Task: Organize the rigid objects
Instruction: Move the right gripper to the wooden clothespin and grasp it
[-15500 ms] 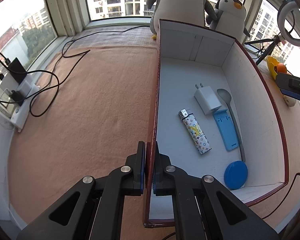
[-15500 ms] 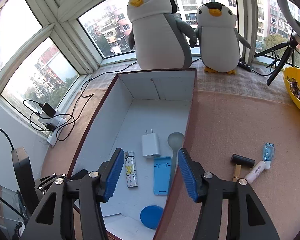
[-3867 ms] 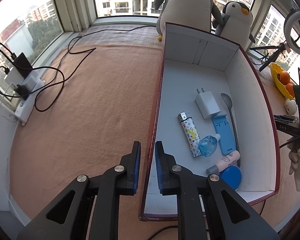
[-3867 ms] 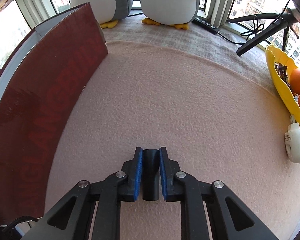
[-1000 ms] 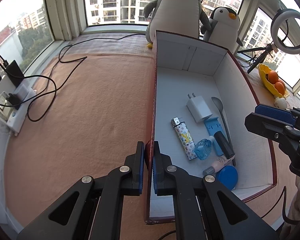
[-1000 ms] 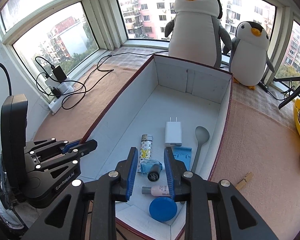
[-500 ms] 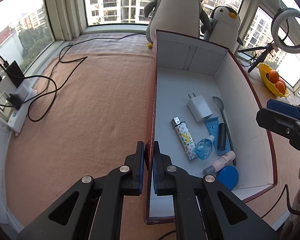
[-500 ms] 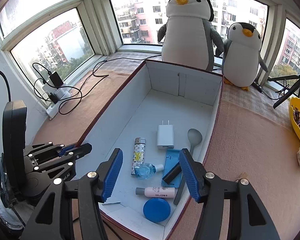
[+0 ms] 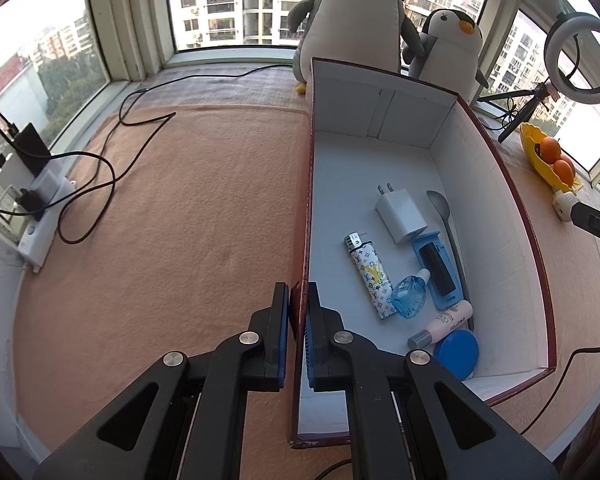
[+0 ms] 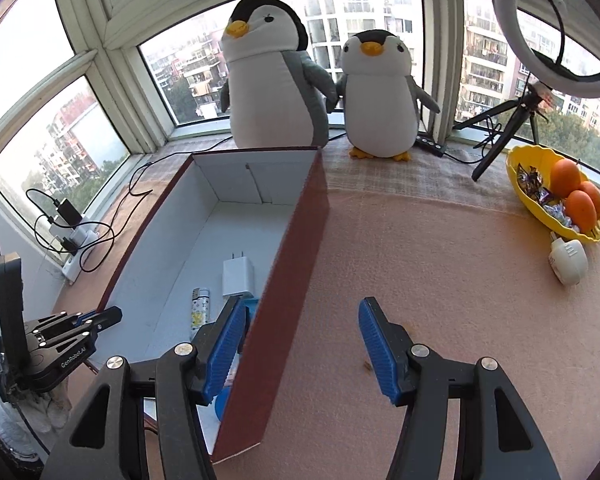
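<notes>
Two views show the moment. From the left wrist, the left gripper [image 9: 298,312] is clamped on the left wall of the box [image 9: 512,216], its blue pads pressed to either side of the red edge near the box's near end. The box lies on a peach blanket [image 9: 188,216] and is white inside. On its floor lie a charger [image 9: 401,216], a spoon [image 9: 446,226] just right of it, a lighter [image 9: 369,276], a blue stand [image 9: 436,270] with a black cylinder [image 9: 437,270] lying on it, a blue bottle [image 9: 409,301] touching the lighter's near end, a pink tube [image 9: 440,326] and a blue lid [image 9: 458,354] touching the tube. All sit in the near right part of the box. Two penguins [image 9: 356,20] stand behind the far wall. Cables [image 9: 100,184] and a power strip [image 9: 44,216] lie at the left, a yellow bowl [image 9: 540,160] with oranges at the right.

From the right wrist, the right gripper [image 10: 302,340] stands open with nothing held; the box's right wall [image 10: 284,292] passes between its fingers, the left finger [image 10: 226,346] over the box's inside and the right finger [image 10: 376,346] over the blanket [image 10: 440,280]. The pads touch nothing. The charger [image 10: 238,276] and lighter [image 10: 199,308] show inside; the rest is hidden by the wall and finger. The left gripper [image 10: 100,320] appears at the far left on the box's other wall. The bowl [image 10: 560,196] and a white plug-like thing [image 10: 566,260] sit well to the right.
</notes>
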A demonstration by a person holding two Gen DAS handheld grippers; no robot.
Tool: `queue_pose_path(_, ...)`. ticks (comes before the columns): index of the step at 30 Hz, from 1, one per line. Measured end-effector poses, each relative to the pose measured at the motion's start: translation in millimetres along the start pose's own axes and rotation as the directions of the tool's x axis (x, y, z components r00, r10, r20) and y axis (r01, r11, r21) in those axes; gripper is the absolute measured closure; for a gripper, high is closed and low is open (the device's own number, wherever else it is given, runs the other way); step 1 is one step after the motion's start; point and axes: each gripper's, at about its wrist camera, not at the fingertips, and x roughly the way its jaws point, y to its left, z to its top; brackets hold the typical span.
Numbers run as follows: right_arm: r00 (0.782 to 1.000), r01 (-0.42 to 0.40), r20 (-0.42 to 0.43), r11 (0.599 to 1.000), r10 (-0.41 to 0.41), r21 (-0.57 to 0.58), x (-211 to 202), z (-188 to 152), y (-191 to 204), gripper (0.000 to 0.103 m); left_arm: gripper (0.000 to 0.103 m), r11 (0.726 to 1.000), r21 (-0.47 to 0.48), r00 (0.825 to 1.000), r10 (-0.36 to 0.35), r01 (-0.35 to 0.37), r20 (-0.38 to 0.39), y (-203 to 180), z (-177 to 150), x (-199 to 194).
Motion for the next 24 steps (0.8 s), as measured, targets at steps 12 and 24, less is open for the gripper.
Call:
queue_pose_path(12, 0.993, 0.048, -0.117, 0.988, -0.031, 0.143, 36, -18, -67, 0.048, 0.097, 1.000, 0.002, 1.000, 0.017, -0.017, -0.013, -3, 1, -1)
queue_pose_path(24, 0.975, 0.049, -0.220, 0.981, -0.006, 0.189, 84, -26, -74, 0.057, 0.097, 1.000, -0.013, 1.000, 0.021, -0.022, -0.021, -3, 0, -2)
